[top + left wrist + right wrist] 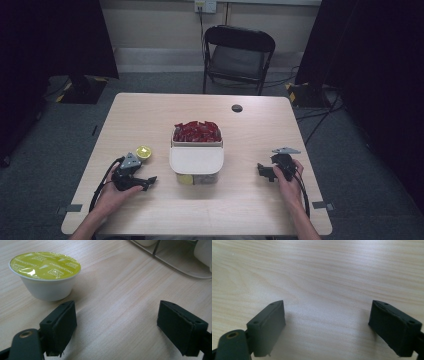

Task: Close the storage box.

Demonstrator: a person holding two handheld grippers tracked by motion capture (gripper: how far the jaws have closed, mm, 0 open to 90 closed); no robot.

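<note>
Left hand-held gripper (117, 325) released, empty, low over desk (120, 290). Right hand-held gripper (334, 325) likewise released. Capsule (45, 275) upper left of left gripper view, just beyond jaw. Judged light, thin-walled, foil-lidded, crushable; best gripped gently across sidewall. Box (196, 161) centre frame.

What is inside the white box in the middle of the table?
The white box's far compartment holds red packets. A white lid covers the near part; through the clear front a yellow capsule shows, the rest is hidden.
</note>
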